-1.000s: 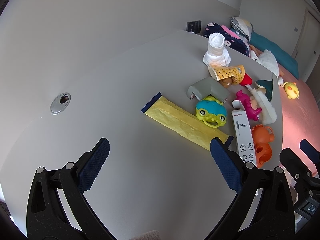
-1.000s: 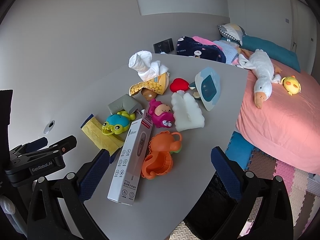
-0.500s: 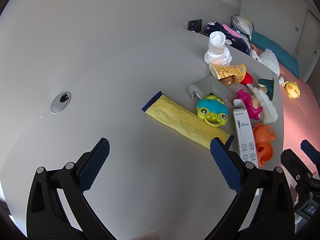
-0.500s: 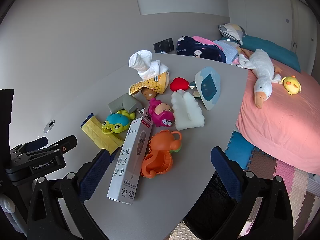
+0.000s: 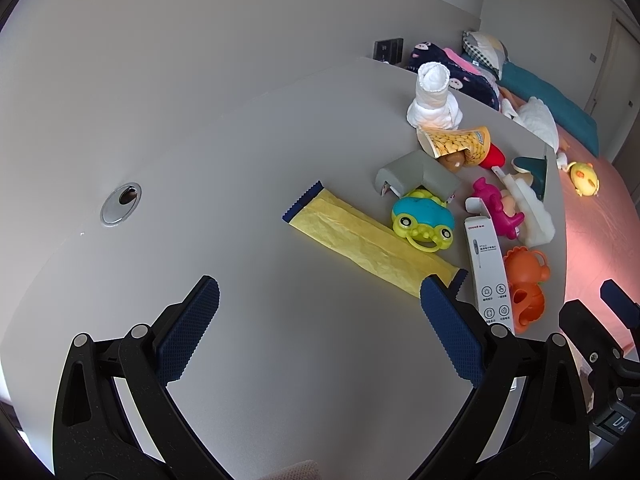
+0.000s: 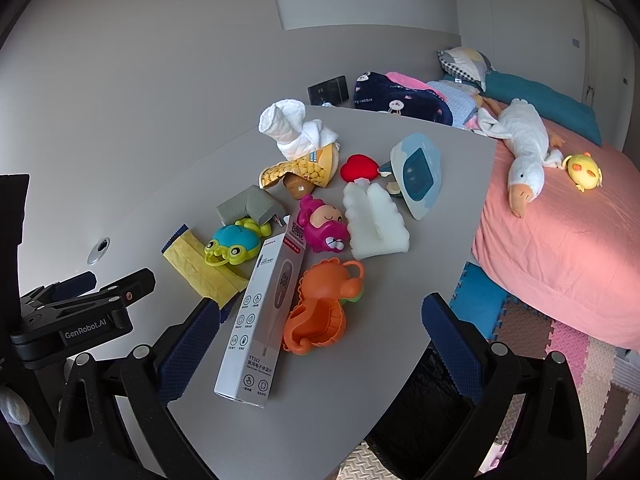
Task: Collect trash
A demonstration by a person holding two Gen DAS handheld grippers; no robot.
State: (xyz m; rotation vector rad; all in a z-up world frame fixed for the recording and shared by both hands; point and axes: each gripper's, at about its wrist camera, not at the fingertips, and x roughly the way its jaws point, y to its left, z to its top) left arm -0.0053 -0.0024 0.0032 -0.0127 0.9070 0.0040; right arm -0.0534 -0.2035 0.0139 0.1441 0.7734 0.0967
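Two pairs of blue-padded fingers, left gripper (image 5: pixel 316 312) and right gripper (image 6: pixel 320 332), both spread wide and holding nothing, hovering over the grey counter (image 5: pixel 240 184). Probably poised that way to choose among the clutter, trash mixed with toys.

Likeliest trash: flat crinkled yellow wrapper with dark blue serrated ends (image 5: pixel 368 242), lying just ahead of the left fingers, its near end touching the tip of the right-hand one; long white cardboard thermometer box (image 6: pixel 268 312), lying between the right fingers, nearer the left-hand one; tipped paper cup printed with yellow kernels (image 6: pixel 300 170), further ahead, on its side with a rolled white cloth (image 6: pixel 294 130) resting on it.

Scattered between, apparently just dumped: blue-and-green plastic frog toy (image 6: pixel 232 242), pink monkey figure (image 6: pixel 322 228), orange plastic seahorse mould (image 6: pixel 320 308).

Readable on the box: "YT312", a pictured "36.8" display, Chinese text too small to make out. Readable on the left gripper's body, seen from the right wrist: "GenRobot.AI".
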